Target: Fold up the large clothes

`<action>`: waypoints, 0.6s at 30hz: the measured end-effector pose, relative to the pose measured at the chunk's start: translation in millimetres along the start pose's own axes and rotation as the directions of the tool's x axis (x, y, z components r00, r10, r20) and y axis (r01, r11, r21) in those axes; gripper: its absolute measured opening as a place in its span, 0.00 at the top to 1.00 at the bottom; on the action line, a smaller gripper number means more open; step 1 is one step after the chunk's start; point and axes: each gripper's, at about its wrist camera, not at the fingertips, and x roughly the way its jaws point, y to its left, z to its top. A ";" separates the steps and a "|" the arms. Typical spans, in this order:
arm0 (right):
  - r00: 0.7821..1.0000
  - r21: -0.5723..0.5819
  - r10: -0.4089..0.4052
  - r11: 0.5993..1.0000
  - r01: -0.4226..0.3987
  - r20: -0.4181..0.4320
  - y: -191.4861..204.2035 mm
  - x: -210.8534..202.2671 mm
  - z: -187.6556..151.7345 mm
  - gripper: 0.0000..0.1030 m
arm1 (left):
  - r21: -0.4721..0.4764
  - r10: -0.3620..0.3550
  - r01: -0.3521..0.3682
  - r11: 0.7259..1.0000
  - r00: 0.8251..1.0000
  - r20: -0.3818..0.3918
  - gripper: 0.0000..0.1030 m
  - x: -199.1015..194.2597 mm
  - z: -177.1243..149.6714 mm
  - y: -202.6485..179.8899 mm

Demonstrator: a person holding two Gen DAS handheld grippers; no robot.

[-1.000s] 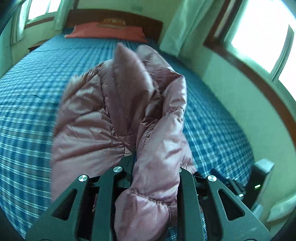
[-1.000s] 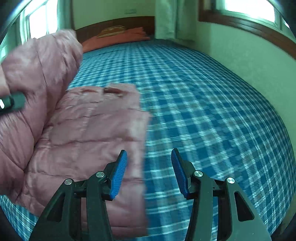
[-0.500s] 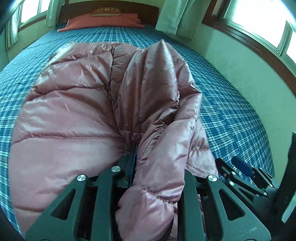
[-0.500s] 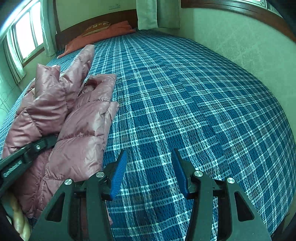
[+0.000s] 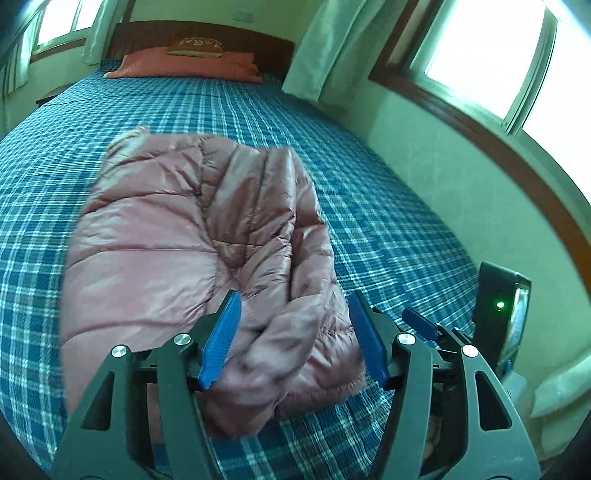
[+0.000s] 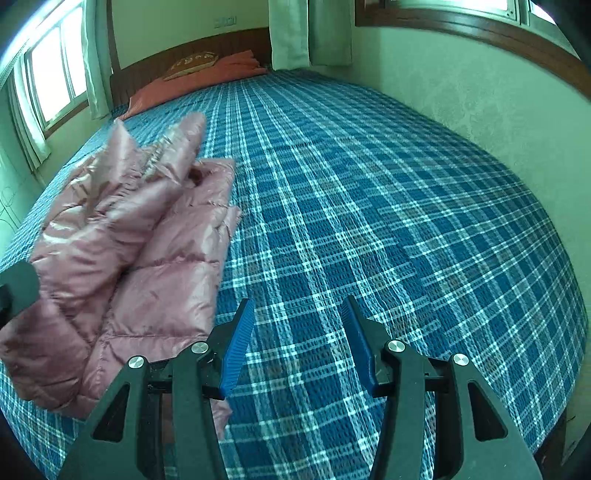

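The room is a bedroom with pale green walls, bright windows with dark wooden frames (image 5: pixel 491 55) and light green curtains (image 6: pixel 306 33). Most of both views is filled by a wide bed covered with a blue and white checked bedspread (image 6: pixel 388 229). At the far end stands a dark wooden headboard (image 5: pixel 207 35), and in front of it lies a long reddish-orange pillow (image 5: pixel 184 68) with a smaller brown patterned cushion (image 5: pixel 195 46) on top.

The shiny pink quilted puffer jacket (image 5: pixel 177 251) lies folded on the bedspread, on the near part of the bed. In the right wrist view the jacket (image 6: pixel 122 266) is at the left side, with its upper layers standing up a little at the far end.

The left gripper (image 5: pixel 295 339), black with blue ribbed pads, has its jaws opening at this moment. The near edge of the jacket is between the two pads, but the pads do not press on it; the cloth lies loose on the bed.

The right gripper (image 6: pixel 297 343) is of the same kind. Its jaws stand apart and nothing is between them, only the checked bedspread below. It hangs just beside the right edge of the jacket. In the left wrist view a part of this right gripper is seen at the lower right, with a small green light on a black box (image 5: pixel 498 306).
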 end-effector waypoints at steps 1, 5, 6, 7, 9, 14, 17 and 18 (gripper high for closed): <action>1.000 -0.001 0.002 1.000 -0.002 0.007 2.0 -3.8 0.1 0.52 | -0.014 -0.005 0.005 1.000 1.000 0.014 0.41 -9.5 0.1 5.1; 0.999 0.003 0.024 1.000 -0.024 0.028 11.3 -15.2 5.2 0.52 | -0.099 0.001 0.007 0.995 0.997 0.082 0.34 -37.9 4.8 36.3; 0.999 0.009 0.035 0.999 -0.035 0.029 13.6 -16.9 7.2 0.52 | -0.131 0.013 -0.001 0.991 0.995 0.095 0.34 -42.5 7.5 50.1; 0.999 0.011 0.046 0.999 -0.046 0.029 14.9 -16.3 10.7 0.52 | -0.163 0.026 -0.009 0.987 0.995 0.100 0.34 -44.0 9.9 61.9; 0.997 0.012 0.068 0.998 -0.068 0.030 22.0 -16.1 17.4 0.52 | -0.267 0.040 -0.011 0.964 0.994 0.103 0.34 -46.3 16.6 97.0; 0.990 0.049 0.139 0.989 -0.141 0.038 33.2 -8.7 42.7 0.49 | -0.439 0.042 0.014 0.898 0.992 0.119 0.34 -37.0 33.0 165.2; 0.971 0.110 0.232 0.965 -0.237 0.053 36.0 1.9 64.1 0.35 | -0.505 0.019 0.043 0.862 0.993 0.116 0.34 -25.5 37.1 196.7; 0.961 0.129 0.273 0.952 -0.277 0.048 39.7 8.9 72.7 0.34 | -0.533 0.001 0.058 0.844 0.994 0.110 0.34 -18.0 37.6 208.1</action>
